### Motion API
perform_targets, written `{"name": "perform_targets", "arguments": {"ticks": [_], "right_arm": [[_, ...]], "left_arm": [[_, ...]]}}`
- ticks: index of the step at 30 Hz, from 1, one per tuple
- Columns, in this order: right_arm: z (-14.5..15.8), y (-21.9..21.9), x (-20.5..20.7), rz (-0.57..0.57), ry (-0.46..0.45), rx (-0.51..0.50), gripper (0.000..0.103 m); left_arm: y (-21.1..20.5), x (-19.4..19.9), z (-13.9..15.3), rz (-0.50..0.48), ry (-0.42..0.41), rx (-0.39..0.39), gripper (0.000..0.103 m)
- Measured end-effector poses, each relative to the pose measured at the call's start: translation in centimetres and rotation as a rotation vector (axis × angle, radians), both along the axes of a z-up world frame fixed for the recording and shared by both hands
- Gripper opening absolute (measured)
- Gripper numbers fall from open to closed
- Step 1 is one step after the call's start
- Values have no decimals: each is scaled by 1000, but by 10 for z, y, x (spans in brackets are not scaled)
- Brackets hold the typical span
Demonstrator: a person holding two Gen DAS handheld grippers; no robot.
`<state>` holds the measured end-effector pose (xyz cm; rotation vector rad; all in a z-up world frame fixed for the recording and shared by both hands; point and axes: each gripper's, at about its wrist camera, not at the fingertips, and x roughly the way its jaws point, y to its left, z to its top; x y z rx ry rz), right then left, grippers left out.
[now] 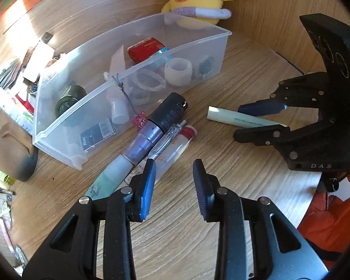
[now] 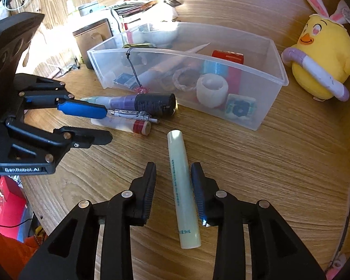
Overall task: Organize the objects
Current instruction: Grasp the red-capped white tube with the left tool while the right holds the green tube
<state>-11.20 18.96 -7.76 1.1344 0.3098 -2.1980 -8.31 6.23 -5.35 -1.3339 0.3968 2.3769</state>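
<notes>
Pale smooth cylindrical tube [image 2: 183, 186] lies on woodgrain desk [image 2: 268, 175] between parted right gripper [image 2: 173, 186] jaws; left gripper [image 1: 175, 184] jaws parted, empty.

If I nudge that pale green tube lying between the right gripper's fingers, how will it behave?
The pale green tube is round and smooth, lying flat on the wooden desk, so it would probably roll sideways. It looks light and fairly stiff, possibly slippery.

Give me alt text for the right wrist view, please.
The right claw sits open over a pale green tube lying on the wooden table, its pads not pressing it. Beyond are a clear plastic bin of small items, a yellow chick plush, and the left claw beside some pens.
</notes>
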Motion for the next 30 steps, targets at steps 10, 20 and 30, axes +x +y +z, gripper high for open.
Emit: {"name": "perform_targets", "arguments": {"ticks": [10, 20, 30], "right_arm": [[3, 7, 2, -2, -6, -14, 28], [1, 6, 0, -11, -11, -14, 28], [3, 0, 3, -31, 53, 2, 14]], "left_arm": [[-5, 11, 4, 18, -28, 69, 34], [4, -7, -13, -13, -42, 42, 34], [16, 11, -14, 1, 51, 63, 14]]}}
